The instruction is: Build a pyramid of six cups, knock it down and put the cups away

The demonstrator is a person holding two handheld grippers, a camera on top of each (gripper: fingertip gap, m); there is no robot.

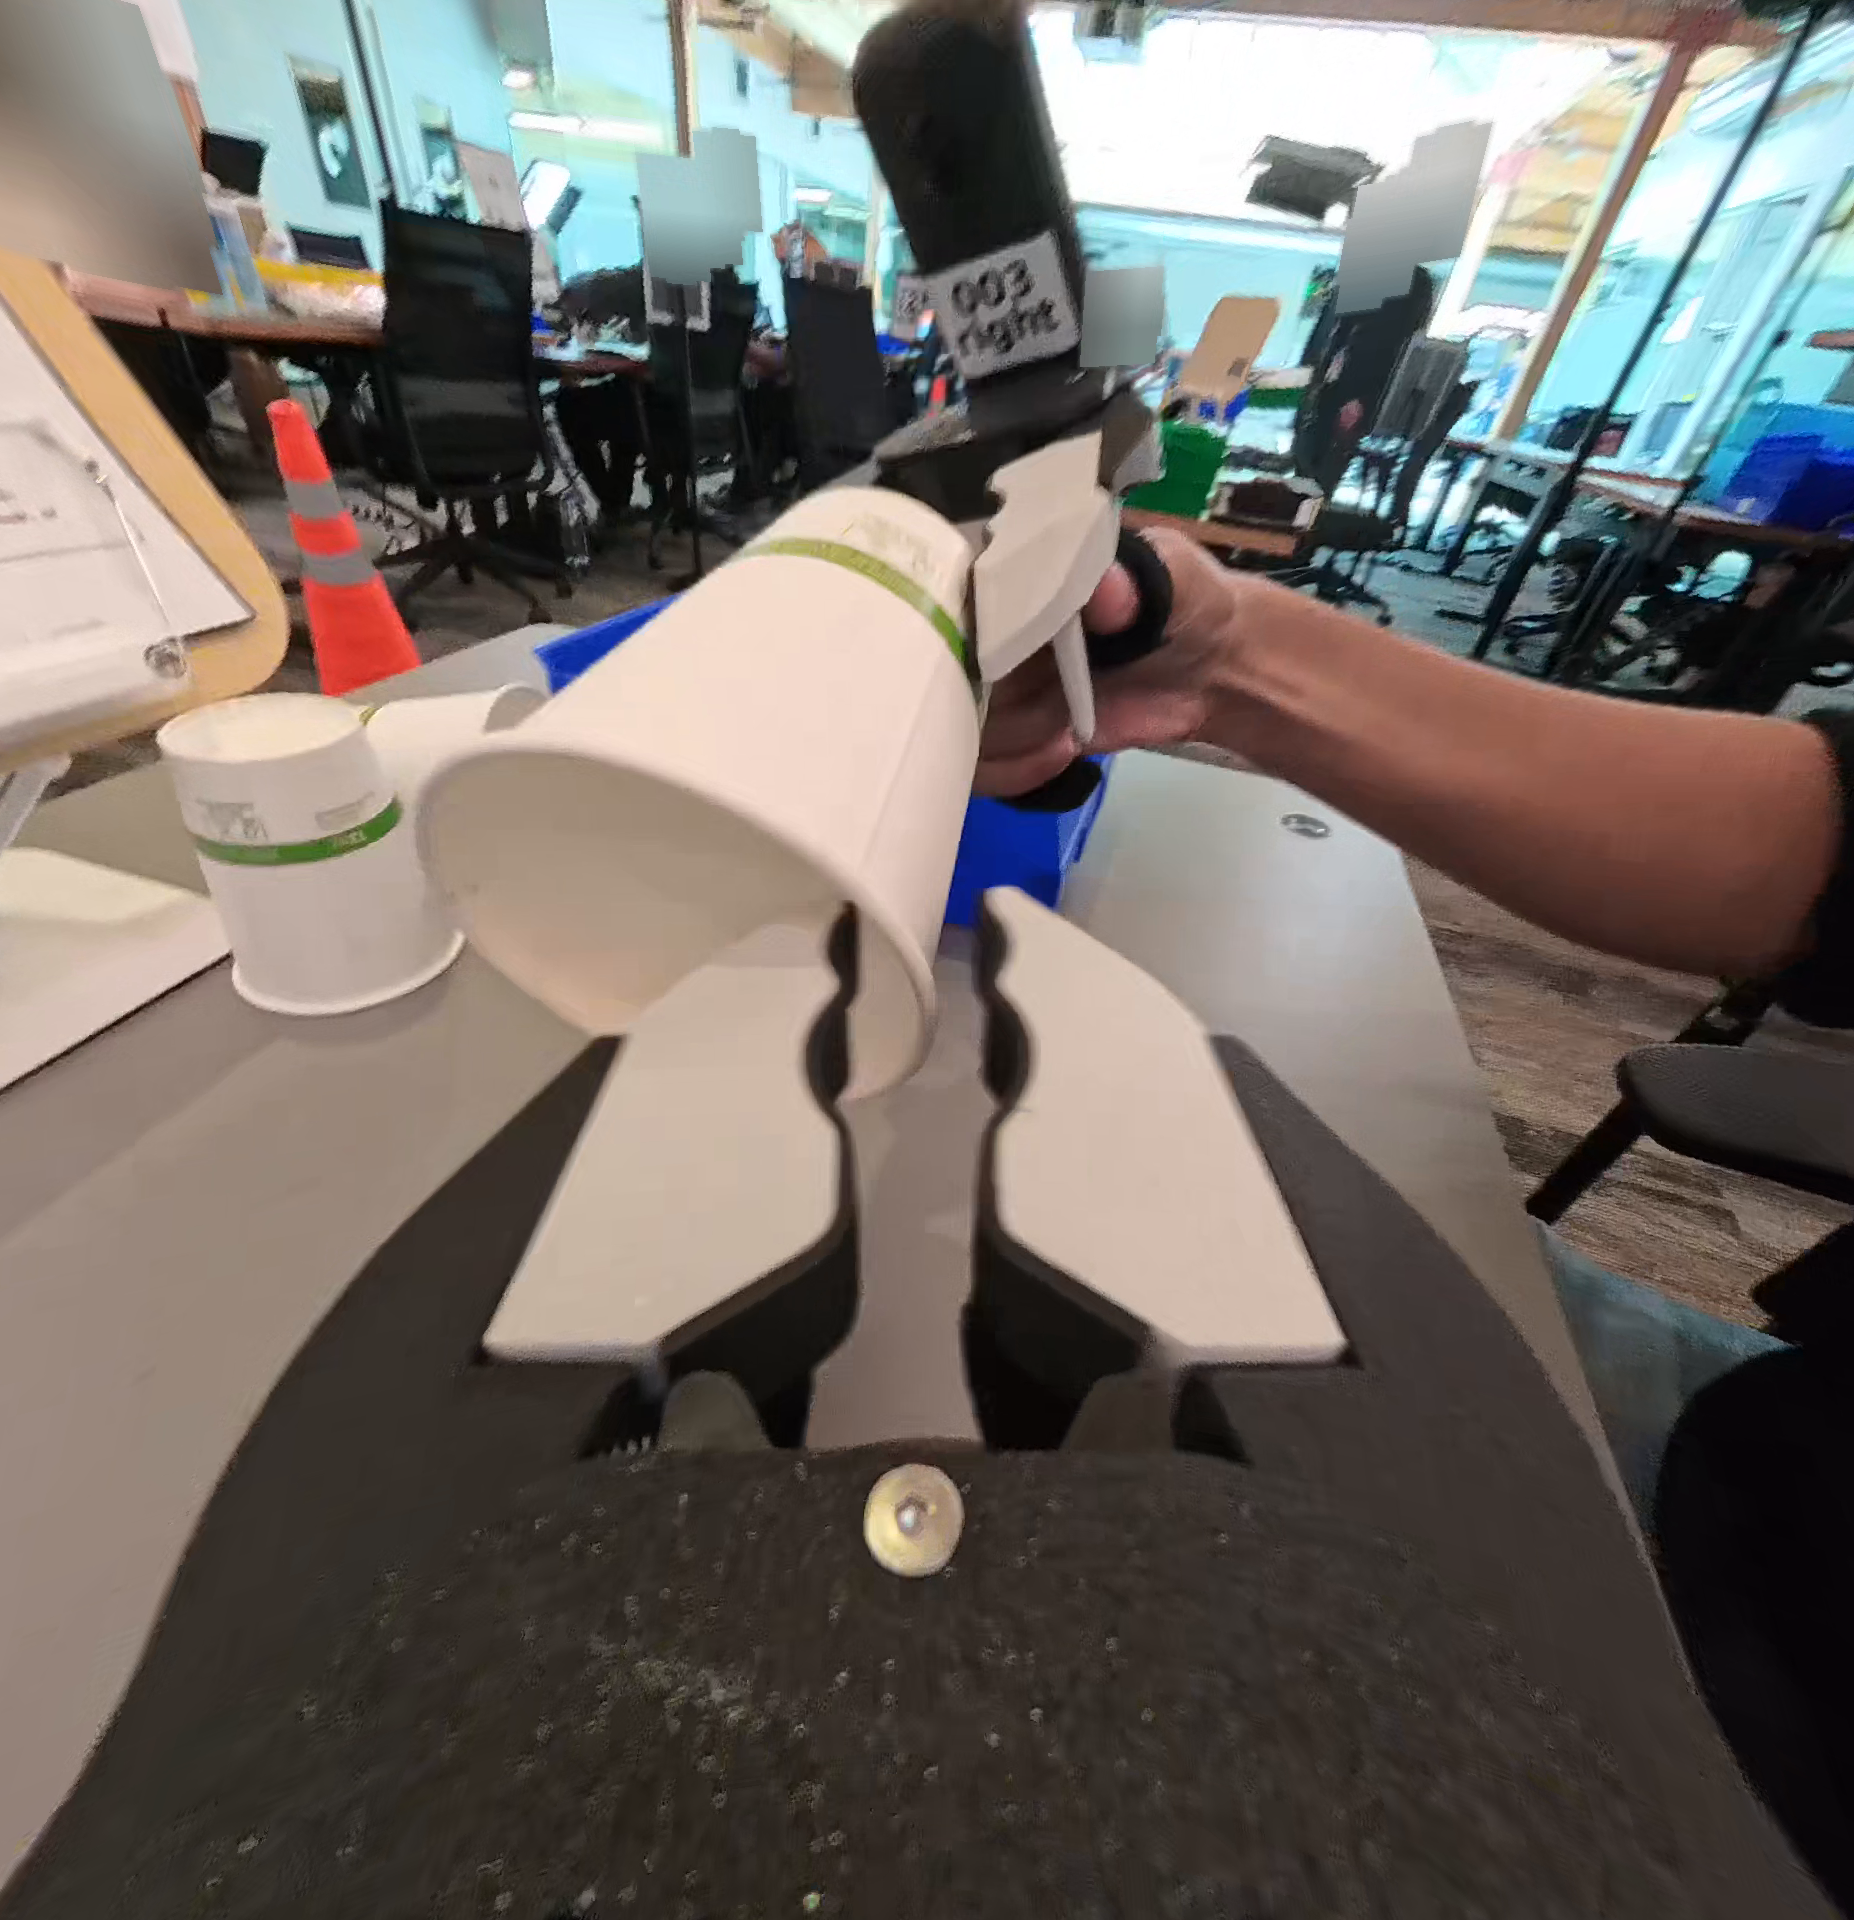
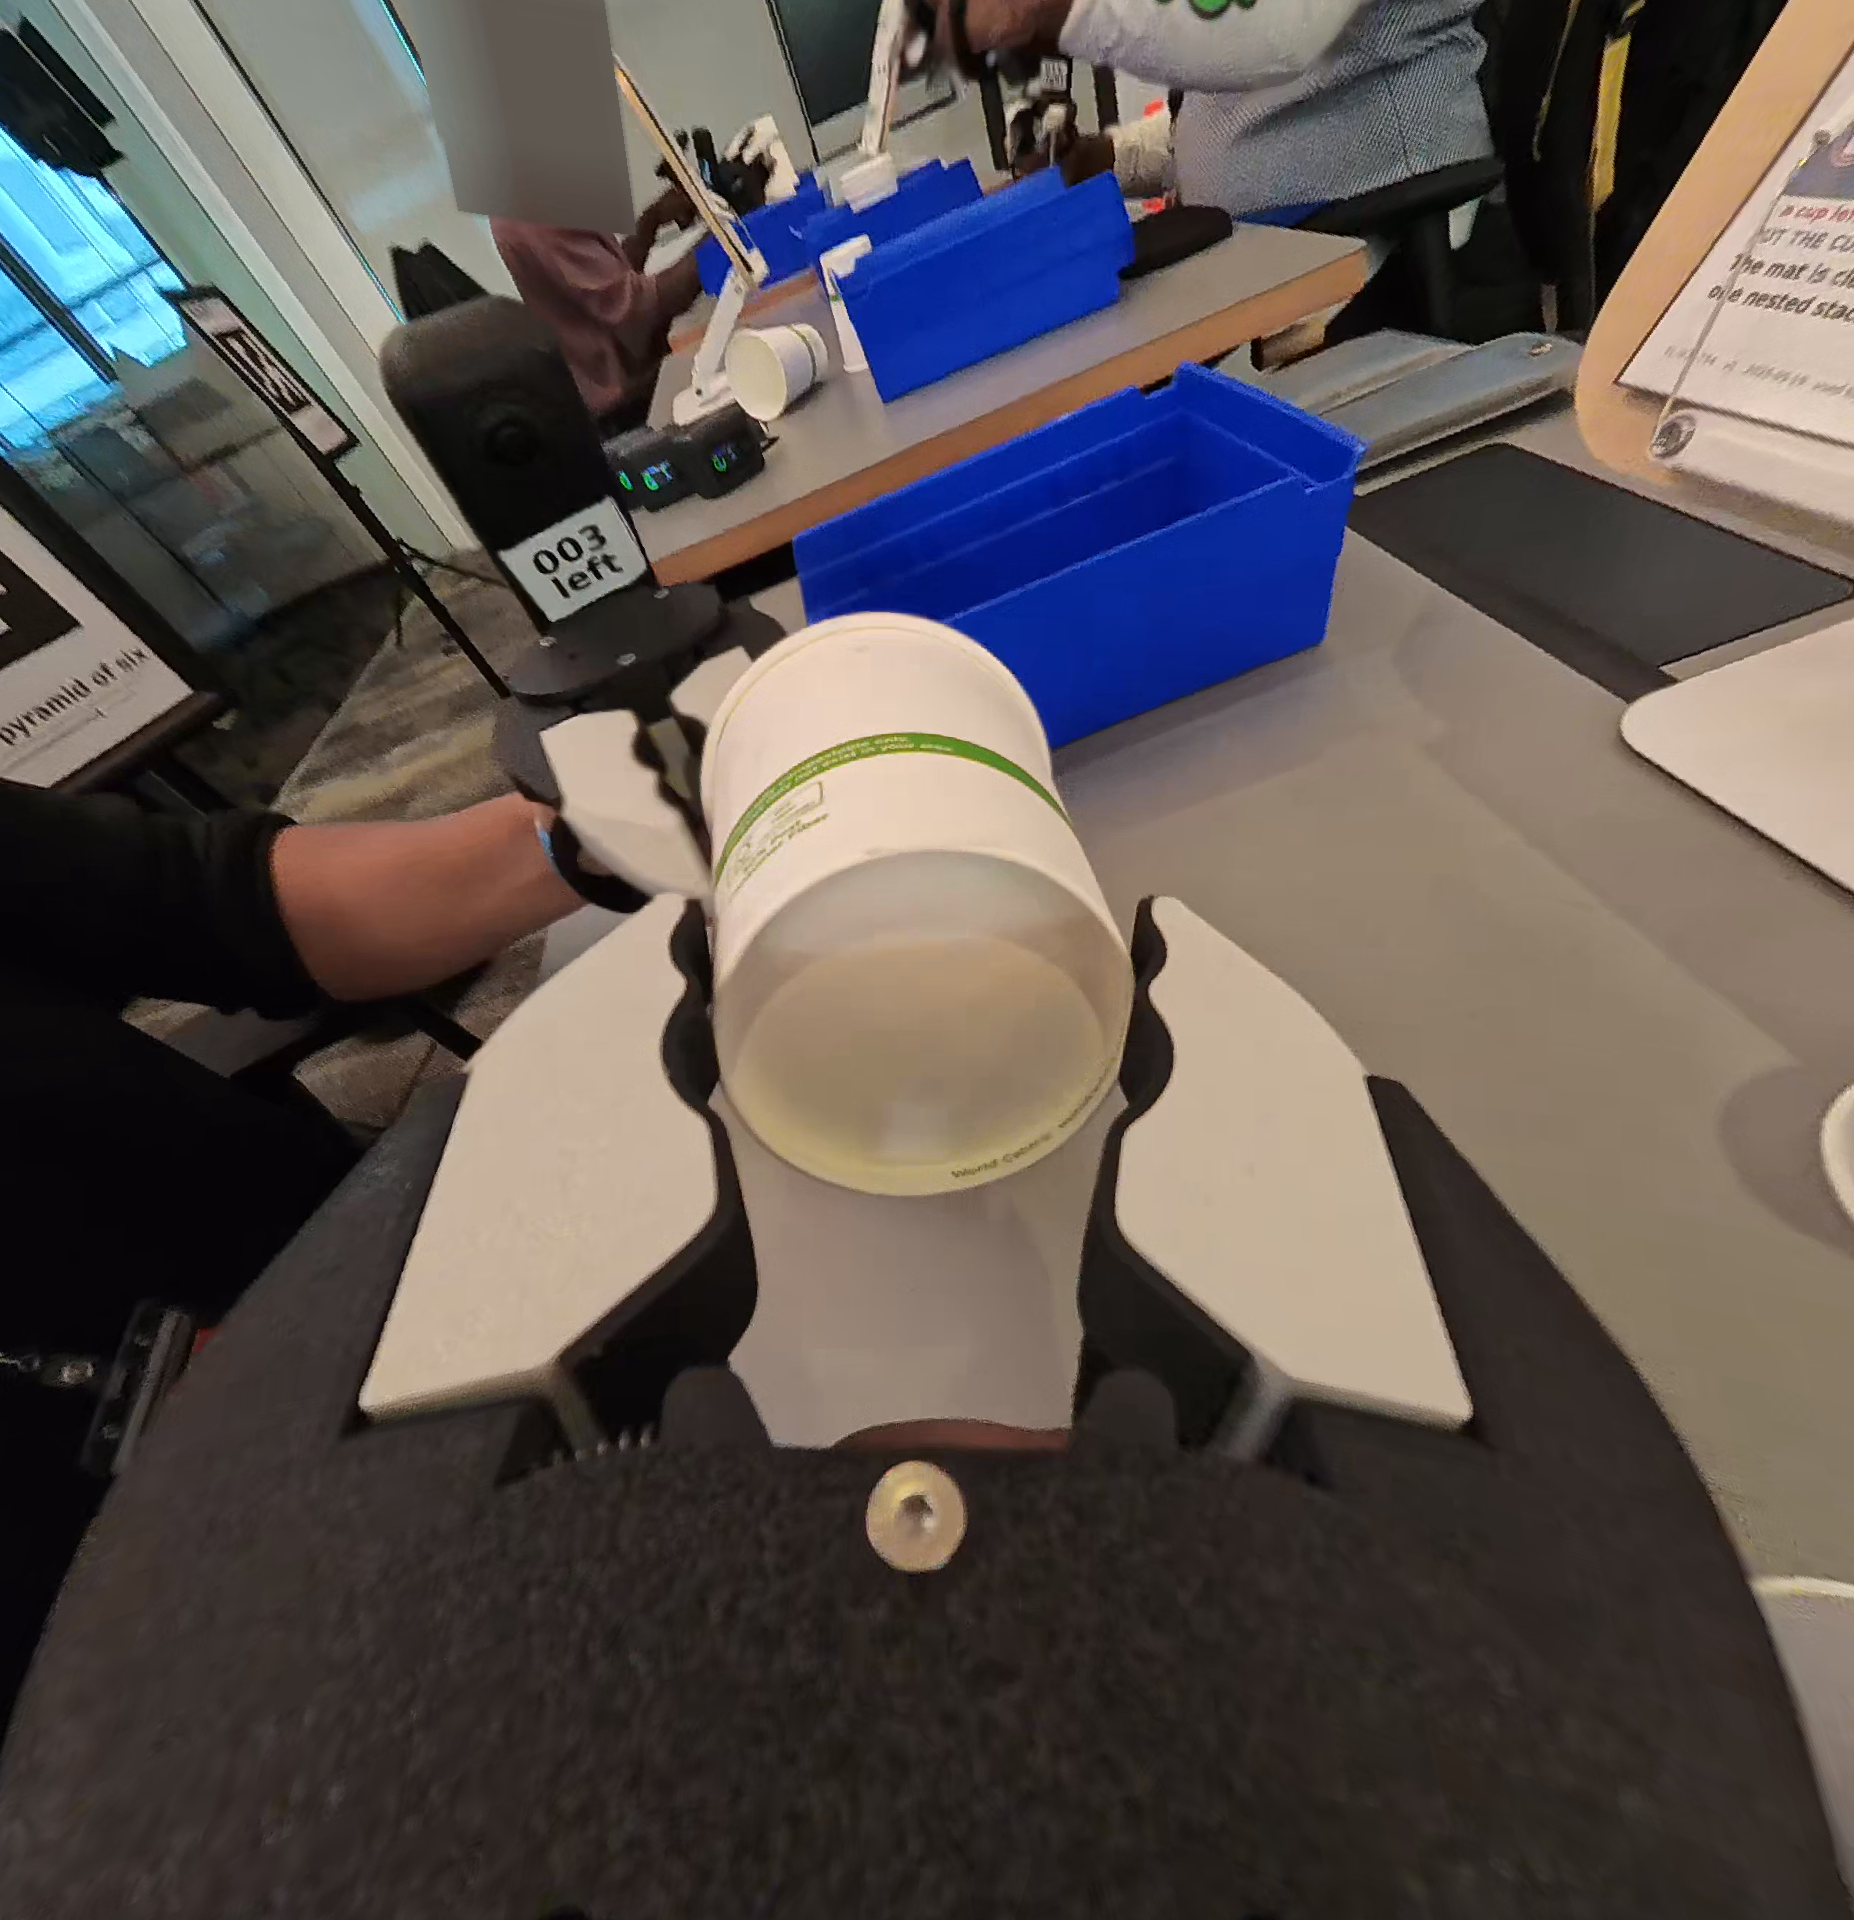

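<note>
Here the grey table (image 2: 1422,935) fills the middle of both views, with the blue bin (image 2: 1089,561) at upper centre of the right wrist view, probably waiting for cups. The held cup (image 2: 902,914) lies sideways mid-frame: the right gripper (image 2: 918,997) clamps its base, while the left gripper (image 1: 918,997) pinches its rim wall, apparently a handover. An upturned cup (image 1: 310,852) stands at mid-left.

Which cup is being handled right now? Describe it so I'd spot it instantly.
Over the grey table, near the blue bin, a white green-banded paper cup hangs on its side in the air. Unlike the upside-down cup standing on the table, it is gripped at both ends: left gripper on its rim, right gripper around its base.
</note>
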